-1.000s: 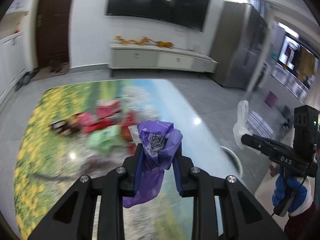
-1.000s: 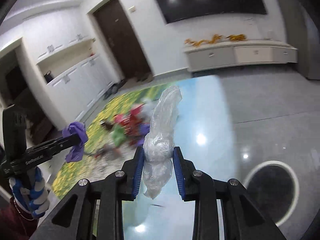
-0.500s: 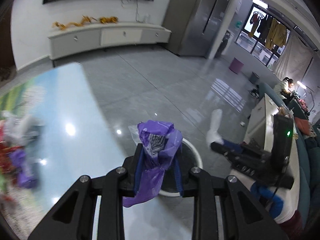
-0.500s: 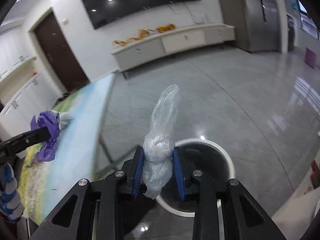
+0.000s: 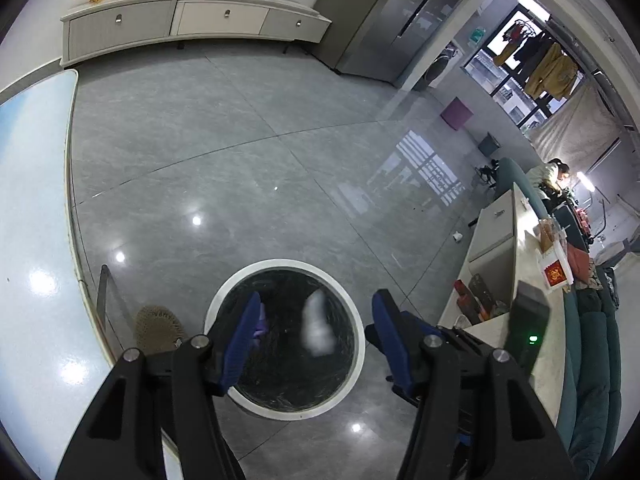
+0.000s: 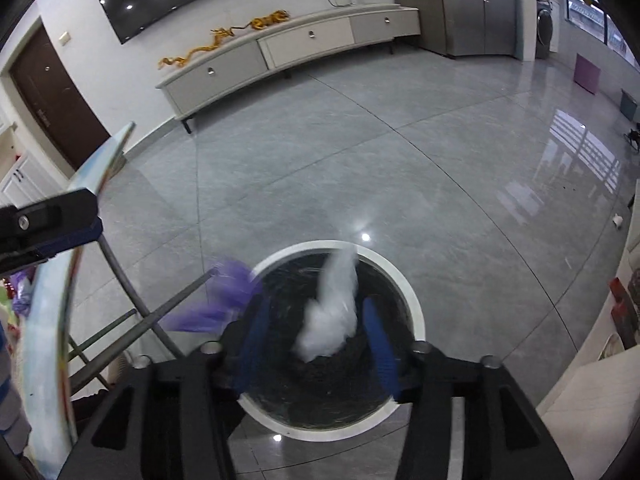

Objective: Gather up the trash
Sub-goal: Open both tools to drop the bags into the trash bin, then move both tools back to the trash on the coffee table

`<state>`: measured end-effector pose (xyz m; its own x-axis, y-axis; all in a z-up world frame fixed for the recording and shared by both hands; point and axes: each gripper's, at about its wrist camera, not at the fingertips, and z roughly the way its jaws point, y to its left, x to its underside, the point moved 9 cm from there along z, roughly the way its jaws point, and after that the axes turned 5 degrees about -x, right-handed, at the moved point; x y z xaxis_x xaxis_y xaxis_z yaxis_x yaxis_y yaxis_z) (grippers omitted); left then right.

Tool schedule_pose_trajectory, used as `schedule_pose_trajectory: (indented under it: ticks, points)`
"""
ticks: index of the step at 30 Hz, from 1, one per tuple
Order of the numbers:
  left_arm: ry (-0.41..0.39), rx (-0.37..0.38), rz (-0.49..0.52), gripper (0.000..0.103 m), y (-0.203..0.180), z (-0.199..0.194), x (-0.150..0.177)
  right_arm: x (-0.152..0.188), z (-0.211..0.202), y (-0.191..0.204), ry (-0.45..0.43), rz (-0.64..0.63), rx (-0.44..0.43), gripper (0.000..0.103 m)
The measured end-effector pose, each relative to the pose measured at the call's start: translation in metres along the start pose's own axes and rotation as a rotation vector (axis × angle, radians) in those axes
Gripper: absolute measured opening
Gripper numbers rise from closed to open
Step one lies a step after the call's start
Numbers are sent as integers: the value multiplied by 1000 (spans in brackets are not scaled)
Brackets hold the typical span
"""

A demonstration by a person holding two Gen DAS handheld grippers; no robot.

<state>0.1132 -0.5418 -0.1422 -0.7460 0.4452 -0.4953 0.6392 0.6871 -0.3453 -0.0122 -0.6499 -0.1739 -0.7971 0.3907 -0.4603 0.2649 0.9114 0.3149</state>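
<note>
Both grippers hang over a round black bin with a white rim [image 5: 280,263] [image 6: 416,312] on the grey floor. My left gripper [image 5: 316,344] has its jaws opening; only a sliver of the purple plastic bag [image 5: 260,322] shows by its left pad. In the right wrist view that purple bag [image 6: 224,300] is a blur dropping at the bin's left rim. The jaws of my right gripper [image 6: 316,344] are opening too, and the crumpled clear bag [image 6: 332,312] [image 5: 318,328] falls loose between the pads. The left gripper [image 6: 60,220] shows at that view's left edge.
The glossy table [image 5: 32,240] ends just left of the bin, with its metal legs [image 6: 132,308] beside the rim. A woven pad [image 5: 156,324] lies under it. A beige cabinet [image 5: 496,248] and teal sofa stand to the right. A person [image 5: 552,172] sits far off.
Both grippers swung away from the table to above the bin and tipped downward. Their jaws spread, and the purple bag and the clear bag left the pads and are dropping.
</note>
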Motion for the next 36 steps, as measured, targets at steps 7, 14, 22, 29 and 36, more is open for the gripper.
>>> schedule_pose_trajectory:
  ticks: [7, 14, 22, 29, 36]
  points:
    - [-165, -97, 72, 56, 5, -59, 3, -5, -17, -4, -39, 30, -17, 53]
    - [-252, -184, 110, 56, 26, -128, 13, -28, -72, 42, -168, -2, -101, 53]
    - [-388, -281, 76, 57, 82, -233, 39, -53, -147, 122, -315, -113, -181, 56]
    - [-472, -377, 18, 57, 152, -311, 64, -57, -199, 195, -397, -225, -236, 57]
    - [-462, -461, -64, 57, 244, -343, 94, -57, -201, 256, -399, -315, -280, 57]
